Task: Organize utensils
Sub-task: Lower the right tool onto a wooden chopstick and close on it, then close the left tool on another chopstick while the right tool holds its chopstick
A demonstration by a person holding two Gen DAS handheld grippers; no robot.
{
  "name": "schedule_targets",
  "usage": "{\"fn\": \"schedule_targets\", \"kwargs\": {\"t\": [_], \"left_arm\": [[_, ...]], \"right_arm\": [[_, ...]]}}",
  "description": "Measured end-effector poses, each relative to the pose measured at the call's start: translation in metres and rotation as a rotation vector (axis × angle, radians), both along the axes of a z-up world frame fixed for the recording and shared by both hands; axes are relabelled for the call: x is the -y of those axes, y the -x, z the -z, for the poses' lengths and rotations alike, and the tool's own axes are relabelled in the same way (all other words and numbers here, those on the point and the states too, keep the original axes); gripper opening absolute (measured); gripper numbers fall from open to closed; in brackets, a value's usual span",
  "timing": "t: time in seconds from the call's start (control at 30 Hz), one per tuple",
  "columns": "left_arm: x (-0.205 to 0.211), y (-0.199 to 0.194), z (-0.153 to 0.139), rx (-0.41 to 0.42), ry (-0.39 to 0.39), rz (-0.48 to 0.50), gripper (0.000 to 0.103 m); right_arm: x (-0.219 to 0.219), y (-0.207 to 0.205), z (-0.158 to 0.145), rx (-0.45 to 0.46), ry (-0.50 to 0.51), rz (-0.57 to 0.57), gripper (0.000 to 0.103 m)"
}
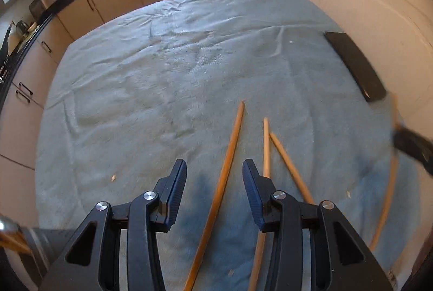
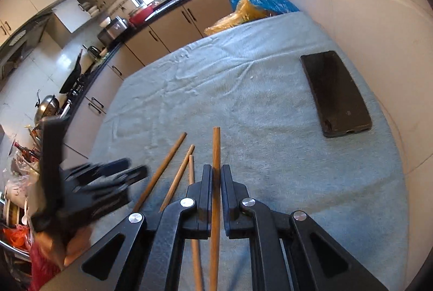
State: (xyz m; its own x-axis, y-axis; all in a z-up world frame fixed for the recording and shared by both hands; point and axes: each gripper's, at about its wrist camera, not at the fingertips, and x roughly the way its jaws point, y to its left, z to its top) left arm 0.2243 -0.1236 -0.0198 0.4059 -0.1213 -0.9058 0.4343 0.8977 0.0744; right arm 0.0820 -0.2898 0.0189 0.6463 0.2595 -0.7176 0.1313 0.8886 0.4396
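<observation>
Slender wooden chopstick (image 2: 216,155), lengthwise between right tongs (image 2: 215,177)

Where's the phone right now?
The phone lies flat on the towel at its right edge by the wall, beyond the chopsticks.

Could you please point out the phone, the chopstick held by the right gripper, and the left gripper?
phone (image 2: 335,93), right wrist view, screen centre.
held chopstick (image 2: 216,145), right wrist view, upper shaft.
left gripper (image 1: 214,173), left wrist view, between fingertips.
</observation>
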Motion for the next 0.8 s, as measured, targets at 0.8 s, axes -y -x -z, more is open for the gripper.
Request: {"fn": "schedule_targets", "kwargs": {"t": [0.8], "left_arm": [[0.023, 0.000, 0.010, 0.006, 0.032, -0.004, 0.006]], "right_arm": [[0.015, 0.026, -0.007, 0.074, -0.086, 0.014, 0.007]]}}
